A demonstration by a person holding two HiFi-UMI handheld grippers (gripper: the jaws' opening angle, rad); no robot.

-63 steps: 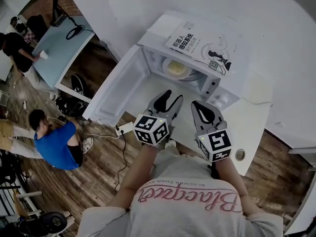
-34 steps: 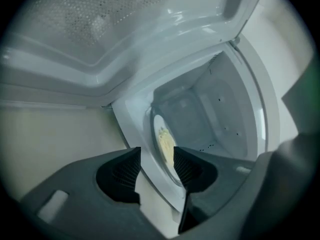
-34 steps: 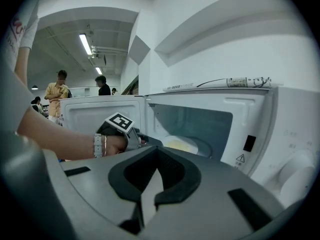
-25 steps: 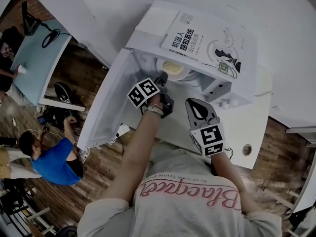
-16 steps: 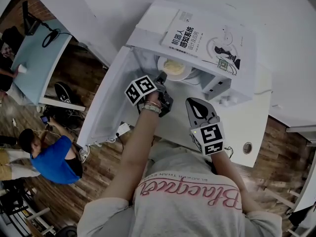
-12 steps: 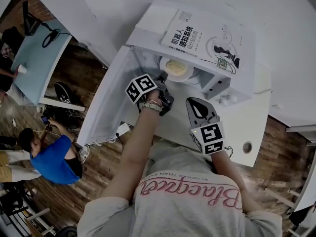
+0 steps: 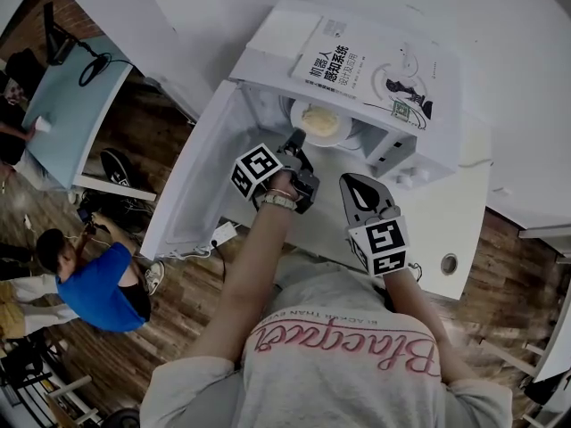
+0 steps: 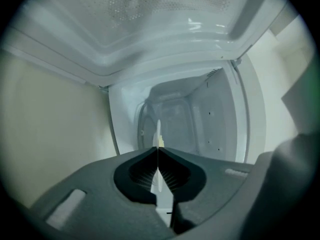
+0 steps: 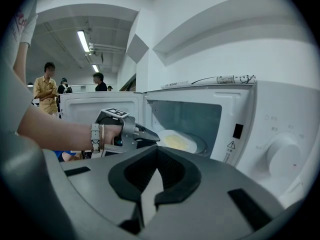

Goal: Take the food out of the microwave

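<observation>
A white plate [image 7: 319,121] of yellow food sits in the mouth of the open white microwave [image 7: 399,154]. My left gripper [image 7: 293,141] reaches into the opening, and its jaws have just been closing on the plate's near rim. In the left gripper view the plate [image 8: 158,132] shows edge-on as a thin white line pinched between the shut left gripper [image 8: 158,148]. The right gripper view shows the plate [image 9: 180,141] with the left gripper [image 9: 154,134] at its rim. My right gripper [image 7: 354,182] hovers in front of the microwave, shut and empty [image 9: 157,150].
The microwave door [image 7: 198,181] hangs open to the left. A book [image 7: 375,69] lies on top of the microwave. The microwave stands on a white table [image 7: 446,230] with a round hole near its front edge. People stand and crouch on the wooden floor at left.
The left gripper went from the table into the microwave opening, rolled a little and closed on the plate's rim. The plate has shifted slightly. The right gripper has stayed put.
</observation>
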